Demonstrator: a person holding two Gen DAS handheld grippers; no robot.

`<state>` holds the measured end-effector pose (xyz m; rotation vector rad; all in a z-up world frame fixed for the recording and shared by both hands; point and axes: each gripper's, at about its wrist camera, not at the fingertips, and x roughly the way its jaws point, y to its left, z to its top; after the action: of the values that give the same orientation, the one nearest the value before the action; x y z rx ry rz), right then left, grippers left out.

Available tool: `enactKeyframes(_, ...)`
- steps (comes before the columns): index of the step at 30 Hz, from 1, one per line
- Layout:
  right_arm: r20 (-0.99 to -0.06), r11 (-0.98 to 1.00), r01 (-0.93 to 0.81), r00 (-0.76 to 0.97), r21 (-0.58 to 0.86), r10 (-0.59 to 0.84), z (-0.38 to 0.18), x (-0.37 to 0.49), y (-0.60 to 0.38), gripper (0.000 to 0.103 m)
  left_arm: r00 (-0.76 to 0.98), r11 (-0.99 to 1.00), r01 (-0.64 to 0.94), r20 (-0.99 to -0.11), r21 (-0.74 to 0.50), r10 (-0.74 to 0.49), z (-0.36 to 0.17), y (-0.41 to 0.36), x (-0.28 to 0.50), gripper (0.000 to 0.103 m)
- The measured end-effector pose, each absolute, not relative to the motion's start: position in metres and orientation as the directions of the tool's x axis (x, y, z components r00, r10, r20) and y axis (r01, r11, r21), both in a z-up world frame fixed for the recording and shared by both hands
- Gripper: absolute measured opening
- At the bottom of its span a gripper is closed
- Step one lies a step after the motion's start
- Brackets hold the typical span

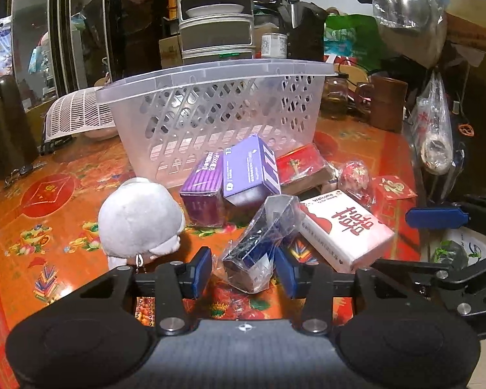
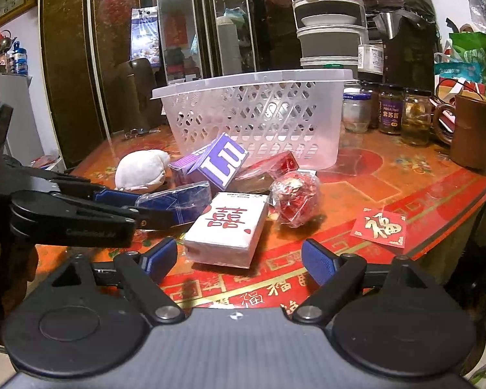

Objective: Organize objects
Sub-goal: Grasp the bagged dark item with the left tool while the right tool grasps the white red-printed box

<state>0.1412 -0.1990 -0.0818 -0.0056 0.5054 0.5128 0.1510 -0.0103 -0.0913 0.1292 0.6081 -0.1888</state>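
Observation:
My left gripper [image 1: 243,270] is shut on a clear-wrapped blue box [image 1: 252,246] low over the orange table; from the right wrist view this gripper [image 2: 158,209] reaches in from the left with the box [image 2: 181,201] in its pads. My right gripper [image 2: 239,259] stands open, and a white tissue pack [image 2: 226,230] lies just ahead of its pads, untouched. Behind are two purple boxes [image 2: 223,162], a red box [image 2: 269,165], a wrapped red ball [image 2: 295,197] and a white plush [image 1: 139,220]. The clear perforated basket [image 1: 210,77] stands behind them.
A red envelope [image 2: 379,227] lies near the table's right edge. Jars [image 2: 388,110] and a brown mug [image 2: 469,133] stand at the back right. A white grille [image 1: 77,116] sits left of the basket, stacked containers [image 1: 217,16] behind it, plastic bags [image 1: 434,129] at right.

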Motion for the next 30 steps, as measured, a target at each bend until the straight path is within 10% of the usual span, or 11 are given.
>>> enactKeyframes(14,-0.493,0.888,-0.455,0.757,0.072,0.428,-0.083,0.149,-0.171,0.084,0.824,0.985,0.171,-0.545,-0.017,-0.153,-0.087,0.013,0.122,0.039)
enactKeyframes(21,-0.523,0.911,-0.412,0.775,0.007,0.354,-0.087,0.154,-0.159,0.057,0.836,0.986,0.161,-0.523,-0.052,-0.164,-0.086,0.023,0.113,0.039)
enactKeyframes(30,-0.459,0.899,-0.437,0.797,0.010,0.392,-0.062,0.128,-0.174,0.056,0.873,0.985,0.141,-0.457,-0.096,-0.169,-0.073,0.033,0.096,0.039)
